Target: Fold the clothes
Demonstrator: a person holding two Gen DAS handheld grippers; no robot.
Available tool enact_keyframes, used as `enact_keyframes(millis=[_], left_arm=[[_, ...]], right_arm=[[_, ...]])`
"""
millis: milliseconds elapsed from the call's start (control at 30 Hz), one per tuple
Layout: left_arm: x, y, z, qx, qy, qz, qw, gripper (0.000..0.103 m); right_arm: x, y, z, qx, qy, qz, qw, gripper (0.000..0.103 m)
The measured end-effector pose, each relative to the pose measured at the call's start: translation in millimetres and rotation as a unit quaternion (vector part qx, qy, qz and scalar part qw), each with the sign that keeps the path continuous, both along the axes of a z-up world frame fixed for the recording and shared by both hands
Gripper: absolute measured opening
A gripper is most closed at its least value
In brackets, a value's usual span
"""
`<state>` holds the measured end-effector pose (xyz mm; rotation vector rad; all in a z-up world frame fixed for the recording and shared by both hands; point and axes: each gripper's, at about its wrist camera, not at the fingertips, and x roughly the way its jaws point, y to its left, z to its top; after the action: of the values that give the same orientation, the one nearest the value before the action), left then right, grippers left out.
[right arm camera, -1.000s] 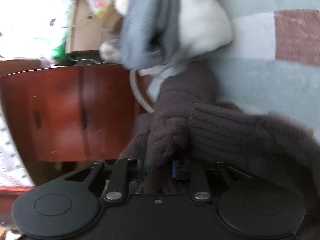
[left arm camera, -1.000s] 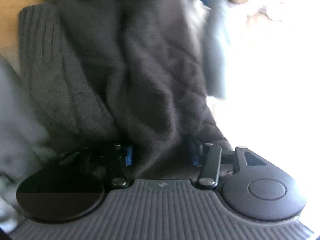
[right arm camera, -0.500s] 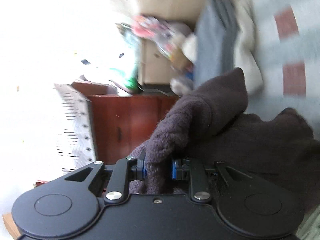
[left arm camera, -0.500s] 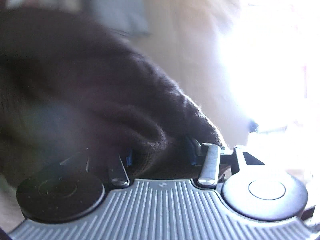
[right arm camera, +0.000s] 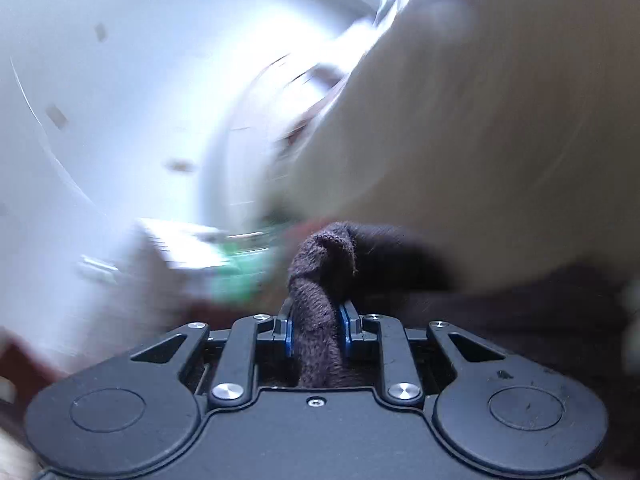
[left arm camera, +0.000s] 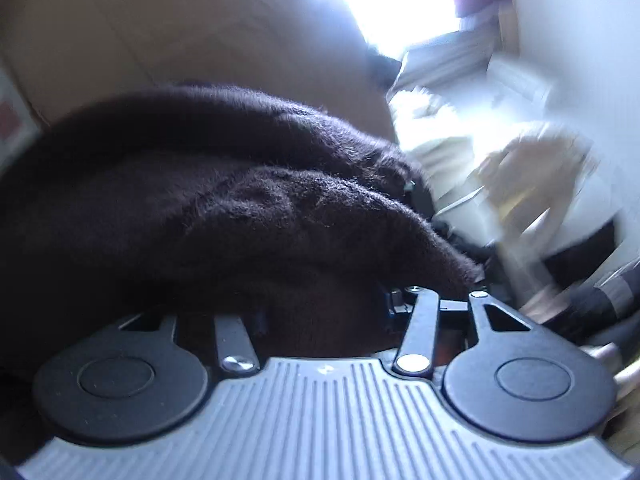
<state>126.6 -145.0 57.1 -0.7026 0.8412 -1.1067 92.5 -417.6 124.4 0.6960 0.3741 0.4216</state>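
The left tongs (left arm camera: 320, 312) stay clamped on the dark sweater (left arm camera: 224, 208), which now bulges over them and hides their tips; the wooden floor behind has given way to a tan wall and bright window. The right tongs (right arm camera: 318, 328) keep a narrow bunch of sweater (right arm camera: 320, 280) pinched between blue pads (right arm camera: 289, 336); the red cabinet and rug are gone, replaced by blurred pale surfaces.

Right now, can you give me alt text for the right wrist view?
The right gripper is shut on a bunched fold of dark brown sweater that rises between its blue-padded fingers. Everything behind is motion-blurred, bright and pale.
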Motion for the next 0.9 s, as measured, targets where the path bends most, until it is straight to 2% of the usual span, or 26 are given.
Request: enact_keyframes(millis=[33, 67, 100, 167, 200, 300, 400, 433, 500, 533, 600, 633, 700, 733, 800, 833, 867, 900], left_arm=[[5.3, -7.0, -8.9, 0.050, -0.021, 0.011, 0.9985, 0.051], [17.7, -12.5, -26.4, 0.107, -0.041, 0.026, 0.9931, 0.052], [25.1, -15.9, -45.5, 0.158, -0.054, 0.040, 0.9851, 0.053], [32.8, -16.9, -87.6, 0.246, -0.058, 0.065, 0.9653, 0.053], [37.3, -12.5, -110.3, 0.276, -0.043, 0.070, 0.9577, 0.053], [48.6, -6.5, -143.0, 0.309, -0.048, 0.085, 0.9460, 0.053], [59.6, -2.4, -169.8, 0.335, -0.064, 0.101, 0.9345, 0.056], [63.2, -1.0, -178.7, 0.344, -0.069, 0.106, 0.9304, 0.060], [70.5, 1.8, -196.6, 0.361, -0.080, 0.117, 0.9218, 0.062], [78.0, -0.8, -204.7, 0.366, -0.076, 0.109, 0.9211, 0.062], [99.1, -7.9, -219.1, 0.362, -0.060, 0.079, 0.9271, 0.062], [102.6, -6.0, -222.2, 0.350, -0.057, 0.070, 0.9323, 0.062], [93.9, 4.5, -215.9, 0.329, -0.038, 0.050, 0.9423, 0.062], [90.2, 9.2, -209.6, 0.316, -0.023, 0.040, 0.9478, 0.062], [91.0, 23.8, -215.4, 0.282, 0.002, 0.026, 0.9590, 0.060], [89.5, 30.1, -219.3, 0.273, 0.007, 0.019, 0.9618, 0.058], [86.9, 31.8, -223.2, 0.277, 0.000, 0.013, 0.9607, 0.055], [83.6, 28.7, -225.4, 0.288, -0.013, 0.008, 0.9575, 0.054]], right_arm=[[-1.8, -0.9, -10.1, -0.068, 0.021, -0.059, 0.996, 0.032], [-3.6, -1.7, -20.3, -0.135, 0.043, -0.118, 0.983, 0.043], [-5.3, -2.6, -30.5, -0.201, 0.064, -0.177, 0.962, 0.046], [2.1, -20.1, -82.6, -0.215, 0.134, -0.203, 0.946, 0.046], [5.8, -28.9, -108.7, -0.221, 0.169, -0.216, 0.936, 0.046], [1.6, -54.0, -182.9, -0.147, 0.244, -0.203, 0.937, 0.046], [-11.5, -54.9, -225.1, -0.125, 0.278, -0.195, 0.932, 0.046], [-20.9, -55.7, -234.1, -0.132, 0.282, -0.192, 0.931, 0.046], [-27.0, -50.1, -238.0, -0.144, 0.290, -0.182, 0.928, 0.046], [-32.4, -49.4, -236.0, -0.147, 0.290, -0.179, 0.929, 0.046], [-37.3, -46.0, -237.2, -0.150, 0.289, -0.175, 0.929, 0.048], [-36.7, -43.3, -240.4, -0.149, 0.290, -0.175, 0.929, 0.050], [-35.6, -37.9, -246.9, -0.148, 0.291, -0.173, 0.929, 0.066], [-35.0, -35.3, -250.2, -0.147, 0.291, -0.173, 0.929, 0.069], [-33.8, -29.9, -256.6, -0.146, 0.292, -0.172, 0.930, 0.069], [-33.2, -27.2, -259.9, -0.145, 0.292, -0.171, 0.930, 0.069], [-32.6, -24.5, -263.1, -0.144, 0.292, -0.170, 0.930, 0.068], [-32.0, -21.8, -266.4, -0.144, 0.293, -0.170, 0.930, 0.043]])
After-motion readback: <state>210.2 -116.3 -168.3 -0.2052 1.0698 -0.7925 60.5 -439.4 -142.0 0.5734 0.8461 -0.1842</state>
